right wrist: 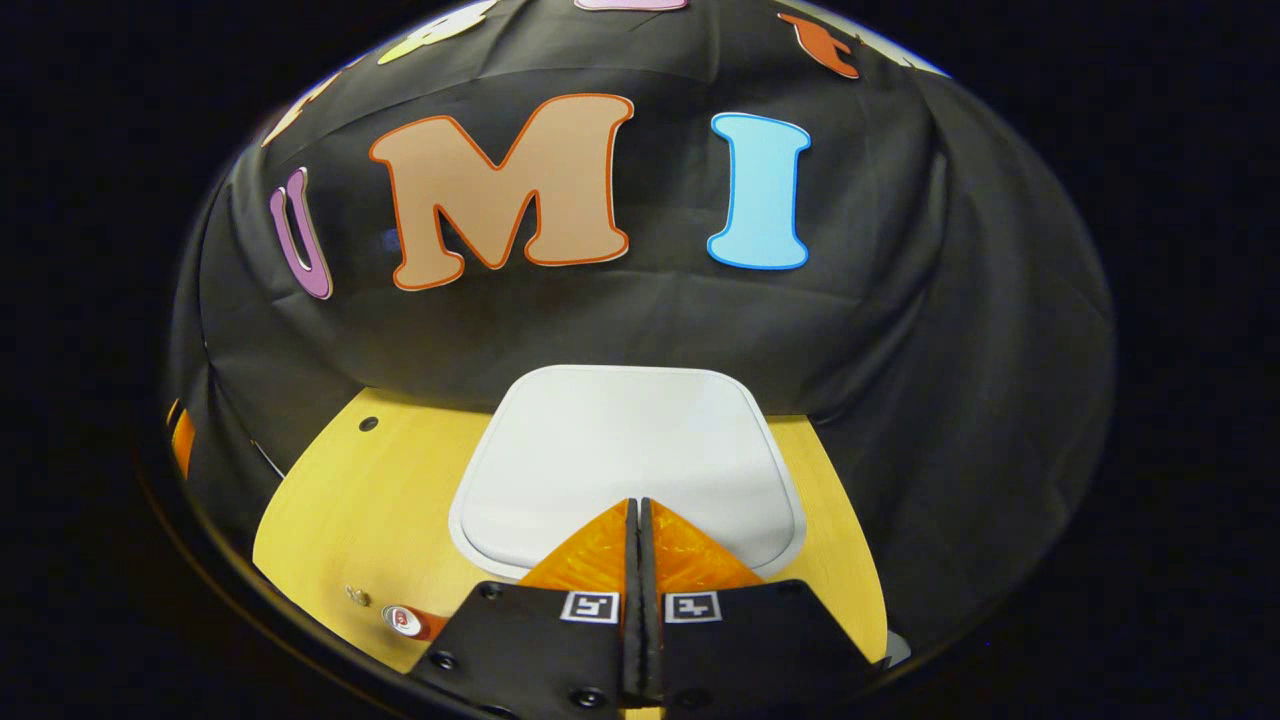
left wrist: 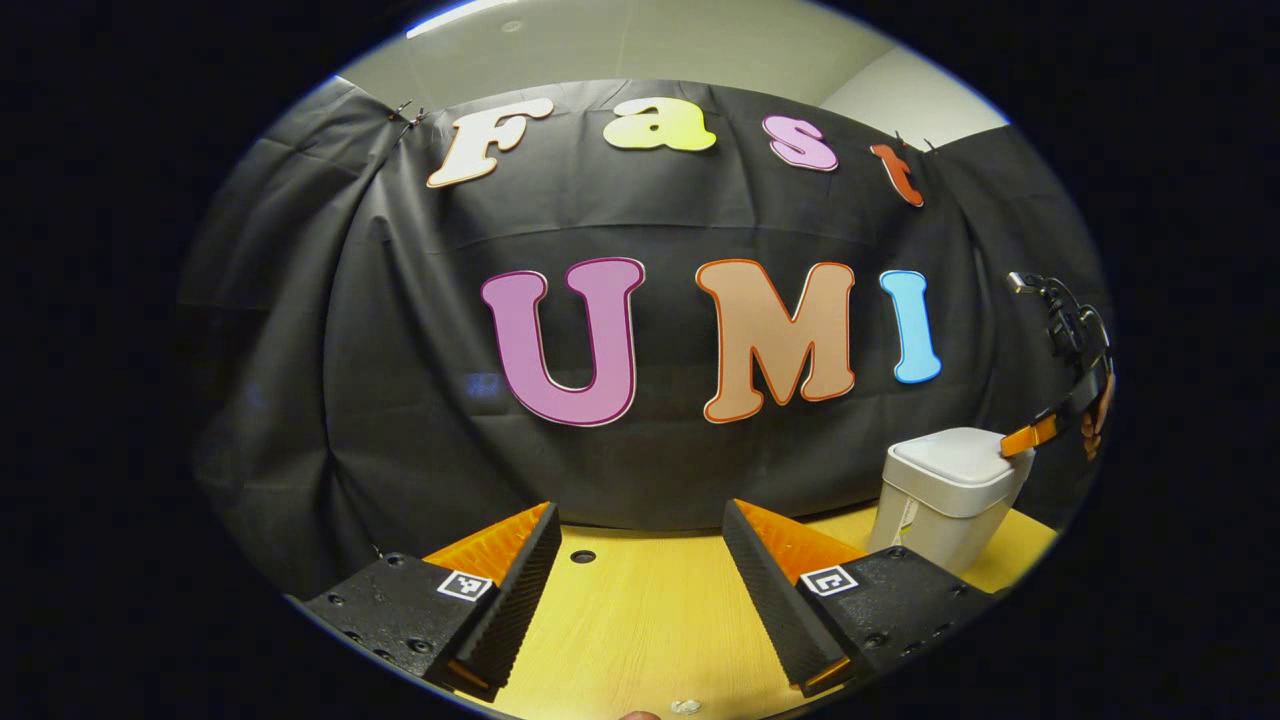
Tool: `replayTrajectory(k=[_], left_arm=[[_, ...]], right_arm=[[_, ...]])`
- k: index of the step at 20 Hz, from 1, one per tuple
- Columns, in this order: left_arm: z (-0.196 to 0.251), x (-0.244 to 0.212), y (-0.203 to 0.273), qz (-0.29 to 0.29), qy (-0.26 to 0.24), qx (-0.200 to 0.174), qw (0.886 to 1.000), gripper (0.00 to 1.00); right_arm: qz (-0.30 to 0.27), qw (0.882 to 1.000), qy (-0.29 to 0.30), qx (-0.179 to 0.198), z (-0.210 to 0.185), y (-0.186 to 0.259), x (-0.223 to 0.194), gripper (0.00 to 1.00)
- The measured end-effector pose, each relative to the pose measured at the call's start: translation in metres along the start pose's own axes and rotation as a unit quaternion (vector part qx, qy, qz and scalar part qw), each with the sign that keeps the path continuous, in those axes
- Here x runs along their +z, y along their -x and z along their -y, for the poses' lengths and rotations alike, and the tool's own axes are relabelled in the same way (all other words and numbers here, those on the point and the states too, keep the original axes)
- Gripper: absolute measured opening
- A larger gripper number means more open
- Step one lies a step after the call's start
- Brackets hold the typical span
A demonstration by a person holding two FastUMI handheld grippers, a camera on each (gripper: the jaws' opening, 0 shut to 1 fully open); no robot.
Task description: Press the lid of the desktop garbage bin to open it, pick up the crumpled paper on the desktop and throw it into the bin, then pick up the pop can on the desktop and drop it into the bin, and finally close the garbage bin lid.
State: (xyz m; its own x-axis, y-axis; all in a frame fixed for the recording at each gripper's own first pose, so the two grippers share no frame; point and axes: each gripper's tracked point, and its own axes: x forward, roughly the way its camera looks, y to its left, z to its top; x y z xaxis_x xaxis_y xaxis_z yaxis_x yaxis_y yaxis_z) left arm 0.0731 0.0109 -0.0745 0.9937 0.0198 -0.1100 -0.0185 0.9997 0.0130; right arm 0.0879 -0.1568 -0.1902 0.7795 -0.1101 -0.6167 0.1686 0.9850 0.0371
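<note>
— So why were the right gripper's [right wrist: 640,520] 2 fingers pressed together with nothing between them?

— To push like 1 blunt tip, I think. It hung over the near edge of the bin's lid [right wrist: 625,455], which looked flat and down.

— And the left gripper [left wrist: 640,570]?

— Wide apart over the table [left wrist: 640,620], holding nothing. The pop can [right wrist: 405,621] lay near the left edge.

no readable text, brand or number stands on the bin [left wrist: 945,495], its lid [right wrist: 625,460] or the pop can [right wrist: 405,621]. small square black-and-white coded markers sit on both fingers of the left gripper [left wrist: 640,600] and the right gripper [right wrist: 640,510].
</note>
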Motion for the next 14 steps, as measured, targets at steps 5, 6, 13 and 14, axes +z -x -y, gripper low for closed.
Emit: replayTrajectory(k=[5,6,13,14], left_arm=[[0.0019,-0.0019,0.0001,-0.002,0.001,0.000,1.000,1.00],[0.0026,-0.0020,-0.0008,-0.003,0.001,-0.001,1.000,1.00],[0.0071,0.0006,0.0006,0.003,0.002,-0.005,1.000,0.95],[0.0070,0.0017,0.0015,0.005,0.001,-0.005,1.000,0.95]], right_arm=[[-0.010,1.000,-0.012,-0.001,0.0001,-0.0015,-0.0028,0.03],[-0.017,1.000,-0.021,-0.002,0.0000,-0.0020,-0.0059,0.02],[-0.017,1.000,-0.004,-0.009,-0.0006,-0.0010,-0.0039,0.04],[-0.006,1.000,0.001,-0.010,0.0000,0.0013,0.0005,0.02]])
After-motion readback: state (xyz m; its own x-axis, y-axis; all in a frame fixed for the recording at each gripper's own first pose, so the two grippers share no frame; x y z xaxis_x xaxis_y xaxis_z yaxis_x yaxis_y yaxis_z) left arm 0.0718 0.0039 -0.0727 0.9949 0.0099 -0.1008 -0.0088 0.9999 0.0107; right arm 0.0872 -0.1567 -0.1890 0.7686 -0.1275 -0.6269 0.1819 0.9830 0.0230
